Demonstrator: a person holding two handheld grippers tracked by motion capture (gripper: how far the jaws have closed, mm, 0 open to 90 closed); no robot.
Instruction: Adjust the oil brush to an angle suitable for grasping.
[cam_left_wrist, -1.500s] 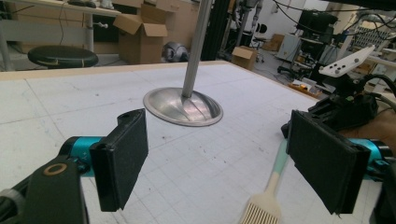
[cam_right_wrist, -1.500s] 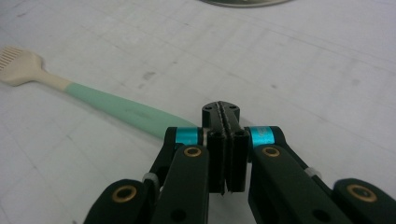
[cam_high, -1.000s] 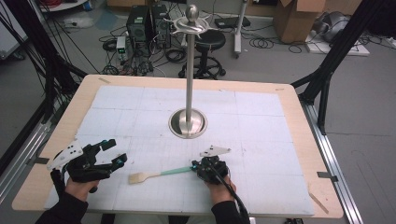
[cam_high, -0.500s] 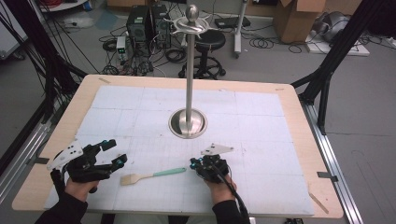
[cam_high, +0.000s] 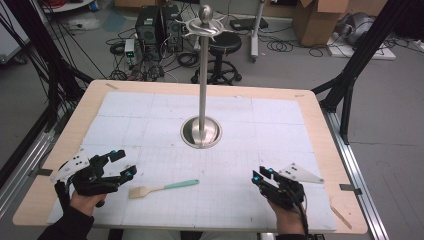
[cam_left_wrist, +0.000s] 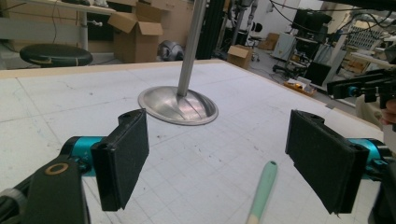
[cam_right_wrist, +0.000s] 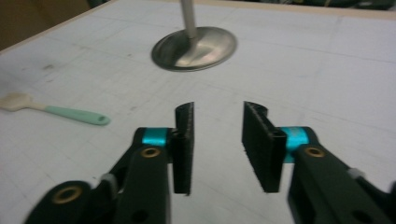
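High view: flat wooden-bladed spatula (cam_high: 163, 188), smooth mint handle, on gridded mat (cam_high: 280, 125).

In the left gripper view the bottom edge is cutting off the spatula (cam_left_wrist: 262, 195), leaving its wooden blade out of the picture, and the top edge is cutting the metal stand (cam_left_wrist: 192, 44) partway up its pole. The right gripper view is cropping that pole just above the base too, and the whole picture is blurring slightly. In the high view the person's forearms are running off the bottom edge.
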